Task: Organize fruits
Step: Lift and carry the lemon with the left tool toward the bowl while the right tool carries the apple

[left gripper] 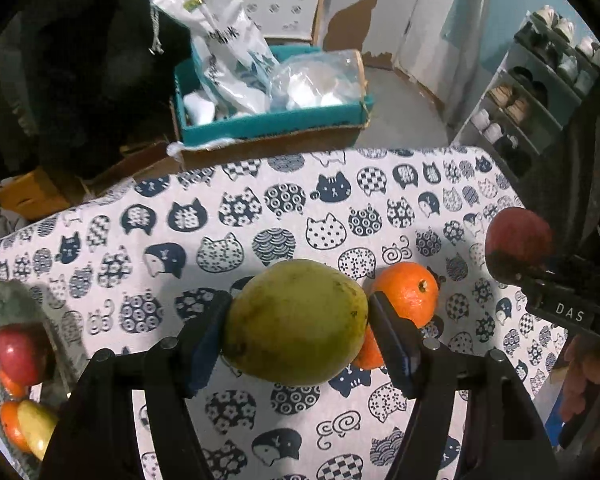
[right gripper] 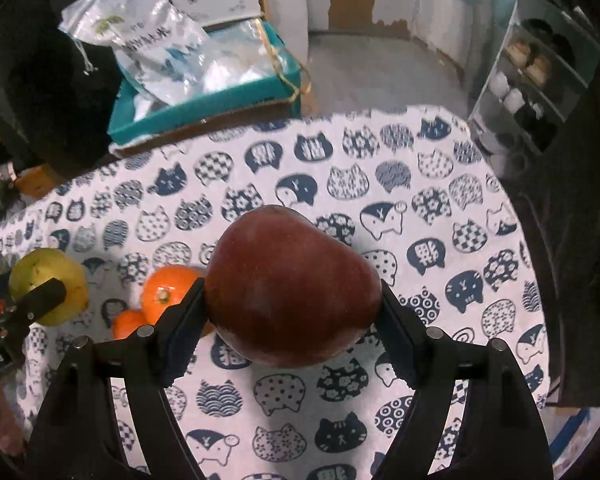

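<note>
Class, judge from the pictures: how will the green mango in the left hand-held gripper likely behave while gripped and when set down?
The green mango looks smooth and rounded, so it may slip between the left hand-held gripper pads. It seems firm, probably holding shape. Set on the tablecloth, its oval form could roll sideways.

Counter [left gripper: 260, 200] covered by a white cloth [right gripper: 340, 184] printed with navy cat heads. Directly on the cloth: a large orange [left gripper: 406, 294] with a second, smaller orange [right gripper: 128, 322] touching it. At the counter's left edge, a clear container [left gripper: 8, 308] holding a red apple [left gripper: 18, 354], oranges and a yellow fruit
</note>
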`<state>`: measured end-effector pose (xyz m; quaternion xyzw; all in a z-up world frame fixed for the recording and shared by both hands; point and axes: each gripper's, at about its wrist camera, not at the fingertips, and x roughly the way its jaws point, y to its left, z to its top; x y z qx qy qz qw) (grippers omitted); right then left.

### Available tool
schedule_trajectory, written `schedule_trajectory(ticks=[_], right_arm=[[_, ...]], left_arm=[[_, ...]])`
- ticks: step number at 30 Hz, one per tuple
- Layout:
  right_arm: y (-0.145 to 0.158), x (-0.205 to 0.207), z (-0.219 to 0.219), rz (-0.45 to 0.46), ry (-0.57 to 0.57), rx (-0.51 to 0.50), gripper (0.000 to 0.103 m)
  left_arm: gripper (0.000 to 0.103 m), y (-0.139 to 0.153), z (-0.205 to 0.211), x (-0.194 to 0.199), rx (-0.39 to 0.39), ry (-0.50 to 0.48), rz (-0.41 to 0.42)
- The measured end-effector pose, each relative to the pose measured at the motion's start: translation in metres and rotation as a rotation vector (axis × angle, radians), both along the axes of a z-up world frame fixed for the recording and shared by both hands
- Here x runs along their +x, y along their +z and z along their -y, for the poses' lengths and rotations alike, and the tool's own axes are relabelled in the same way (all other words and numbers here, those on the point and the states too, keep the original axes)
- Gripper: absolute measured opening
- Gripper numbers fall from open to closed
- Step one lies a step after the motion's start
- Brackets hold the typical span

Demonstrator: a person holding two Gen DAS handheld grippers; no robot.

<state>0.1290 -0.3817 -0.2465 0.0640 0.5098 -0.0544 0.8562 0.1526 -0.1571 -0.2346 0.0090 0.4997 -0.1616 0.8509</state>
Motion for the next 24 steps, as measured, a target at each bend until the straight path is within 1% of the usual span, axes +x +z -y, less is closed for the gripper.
schedule_trajectory(ticks=[8, 18, 24], right_arm=[[0.035, -0.014, -0.016, 0.084, 0.037, -0.028, 0.079], [0.077, -0.036, -0.039, 0.180, 0.090, -0.053, 0.079], [0.100, -0.047, -0.051, 0.231, 0.121, -0.052, 0.079]], left_arm=[[0.071, 0.036, -0.009, -0.022, 0.009, 0.006, 0.086], [0.071, 0.069, -0.025, -0.044, 0.002, 0.015, 0.150], [0.071, 0.090, -0.040, -0.057, -0.020, 0.032, 0.187]])
